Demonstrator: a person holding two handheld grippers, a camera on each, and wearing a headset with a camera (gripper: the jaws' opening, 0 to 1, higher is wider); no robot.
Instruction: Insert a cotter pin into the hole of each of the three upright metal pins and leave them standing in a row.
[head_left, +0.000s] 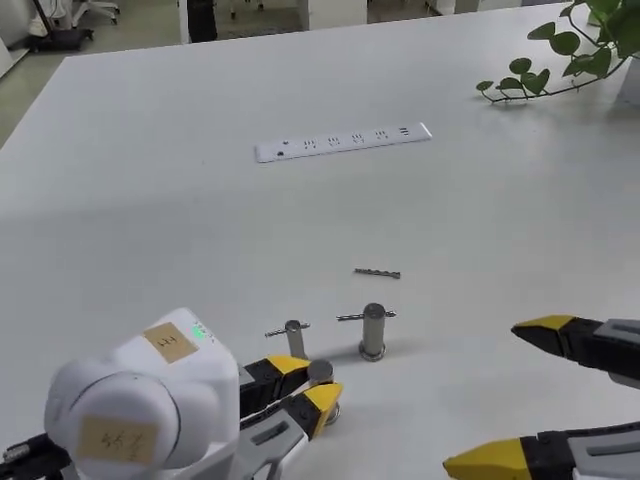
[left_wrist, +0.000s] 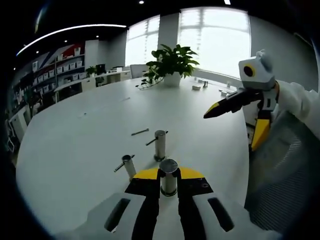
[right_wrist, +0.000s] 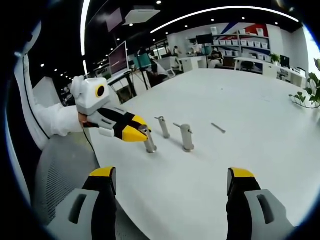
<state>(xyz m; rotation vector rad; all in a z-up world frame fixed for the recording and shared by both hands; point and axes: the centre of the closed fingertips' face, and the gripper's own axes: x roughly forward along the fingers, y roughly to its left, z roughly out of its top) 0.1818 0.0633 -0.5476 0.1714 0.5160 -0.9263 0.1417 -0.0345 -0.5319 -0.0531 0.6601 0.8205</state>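
White bench in an open office, with a power strip lying far back and a leafy plant at the far right corner. Left tongs are clenched on the held metal pin, yellow tips either side of its shaft. That pin is upright; cannot tell if its foot touches the bench. In the left gripper view it sits dead centre between the tips. Just beyond it the slim metal pin stands upright, first cotter pin through its top and sticking out left. To the right of that the thick metal pin is upright, second cotter pin crosswise through its head. All three pins are near each other in a rough line, not touching. Loose cotter pin lies flat on the bench behind the thick one, apart from it. Right tongs are released, jaws spread wide, hovering low at lower right, well clear of the pins. In the right gripper view the left tongs and a white sleeve come in from the left.
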